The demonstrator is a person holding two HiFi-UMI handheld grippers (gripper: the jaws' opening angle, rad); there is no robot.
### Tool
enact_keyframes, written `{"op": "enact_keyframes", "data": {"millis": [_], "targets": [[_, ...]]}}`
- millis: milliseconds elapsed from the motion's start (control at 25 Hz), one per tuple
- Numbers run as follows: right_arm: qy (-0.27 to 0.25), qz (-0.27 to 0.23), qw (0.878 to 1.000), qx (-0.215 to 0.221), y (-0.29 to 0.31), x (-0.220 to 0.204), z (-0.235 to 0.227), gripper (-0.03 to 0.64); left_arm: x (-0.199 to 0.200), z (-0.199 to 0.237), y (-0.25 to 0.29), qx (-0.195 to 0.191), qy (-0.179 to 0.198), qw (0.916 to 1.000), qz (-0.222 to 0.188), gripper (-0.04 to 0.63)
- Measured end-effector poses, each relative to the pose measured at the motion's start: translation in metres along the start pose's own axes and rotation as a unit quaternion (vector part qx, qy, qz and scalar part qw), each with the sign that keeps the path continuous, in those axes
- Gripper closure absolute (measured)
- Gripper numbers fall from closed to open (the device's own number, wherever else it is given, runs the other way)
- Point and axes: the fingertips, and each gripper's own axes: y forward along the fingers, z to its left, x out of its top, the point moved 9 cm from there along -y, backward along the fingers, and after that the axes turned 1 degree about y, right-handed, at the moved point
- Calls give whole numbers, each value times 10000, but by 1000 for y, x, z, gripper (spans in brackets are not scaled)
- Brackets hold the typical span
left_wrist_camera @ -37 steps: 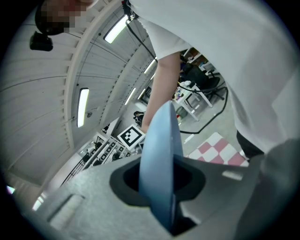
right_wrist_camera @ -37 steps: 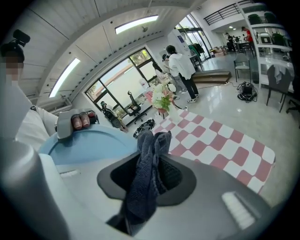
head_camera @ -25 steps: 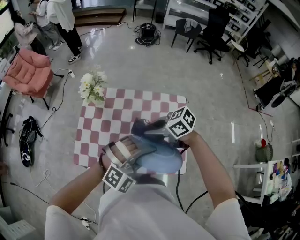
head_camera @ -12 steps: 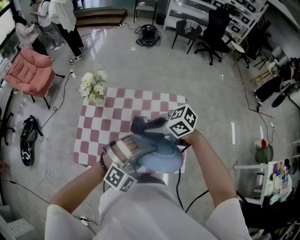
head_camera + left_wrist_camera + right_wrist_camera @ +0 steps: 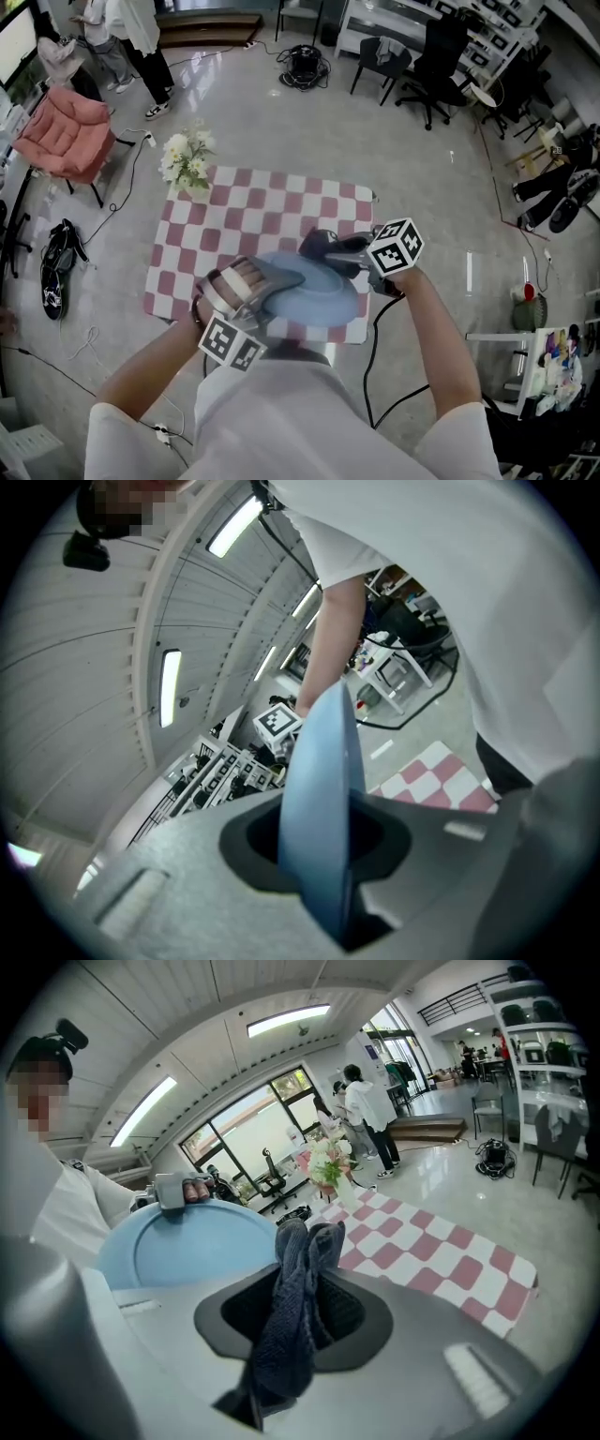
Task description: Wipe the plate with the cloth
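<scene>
A light blue plate (image 5: pixel 309 295) is held above the near edge of the checkered table (image 5: pixel 234 234). My left gripper (image 5: pixel 267 283) is shut on its left rim. In the left gripper view the plate (image 5: pixel 319 780) stands edge-on between the jaws of that gripper (image 5: pixel 323 855). My right gripper (image 5: pixel 328 248) is shut on a dark blue cloth (image 5: pixel 317 246), which sits at the plate's far rim. In the right gripper view the cloth (image 5: pixel 295 1279) hangs bunched in the right gripper (image 5: pixel 295 1312), with the plate (image 5: pixel 187 1251) just to its left.
A vase of white flowers (image 5: pixel 187 164) stands at the table's far left corner. A pink chair (image 5: pixel 66 131) and shoes (image 5: pixel 54 277) are on the floor to the left. Black office chairs (image 5: pixel 422 56) and cables (image 5: pixel 305 61) lie beyond, and people (image 5: pixel 141 37) stand far left.
The right gripper with the cloth has shifted to the right along the plate's far rim. The plate and left gripper sit slightly further over the table.
</scene>
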Motion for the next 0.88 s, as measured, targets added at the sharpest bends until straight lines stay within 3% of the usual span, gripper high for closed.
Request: {"op": "enact_keyframes", "data": {"millis": [400,640,880], "targets": [[230,-188,9996,-11,-40,-44,-9,518,1,-9,18,57,-160,9993,328,522],[291,-399,9987,100,-59,-61,-16,518,-13,-13,30,154,-625,9954,710,522],[312,-762,9965,-151,-62,-64,-21,518,-33,-14,35,255,-1183,9870,1054,522]]}}
